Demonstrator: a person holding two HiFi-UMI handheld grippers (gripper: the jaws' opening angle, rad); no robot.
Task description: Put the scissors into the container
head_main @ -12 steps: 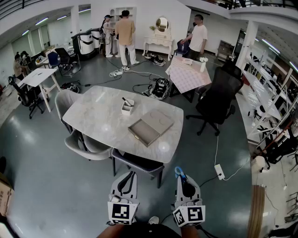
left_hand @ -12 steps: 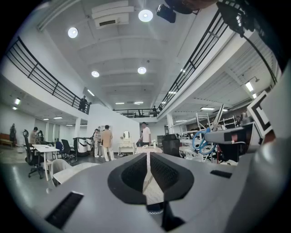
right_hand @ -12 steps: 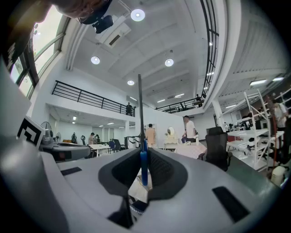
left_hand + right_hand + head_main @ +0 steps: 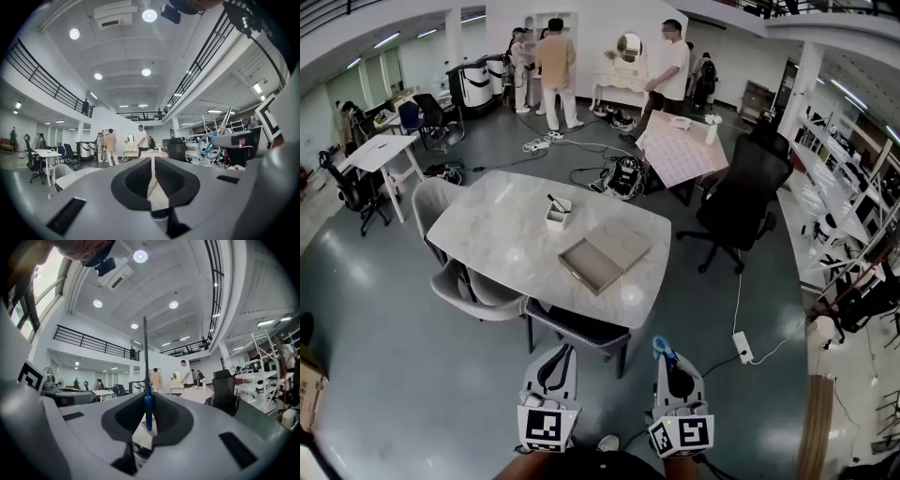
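Almost nothing that matters to the task has changed in the last half second: both grippers hang in the same low spot in the head view, well short of the table (image 4: 487, 234), and the table looks no closer. The right gripper (image 4: 148, 409) stays clamped on the scissors (image 4: 146, 357), its jaws pressed against the blue handle while the thin metal blade stands straight up out of them; in the head view the blue handle loop pokes out just beyond the jaw tips. The left gripper (image 4: 152, 172) has its jaws together with nothing between them and is doing no work. The only clear movement is in the background, where the person in the white shirt (image 4: 667, 66) has walked over beside the checked table (image 4: 680, 155), far from the work area. On the table the small white container (image 4: 557, 216) sits as it did, with a dark stick-like thing leaning in it, and the flat open box (image 4: 602, 253) lies near it toward the table's near edge. So the scissors are secured and being carried, but the approach is not yet made. The container is well apart from the right gripper, and most of the task probably remains: reaching the table, lining the scissors up over the opening, and letting go.
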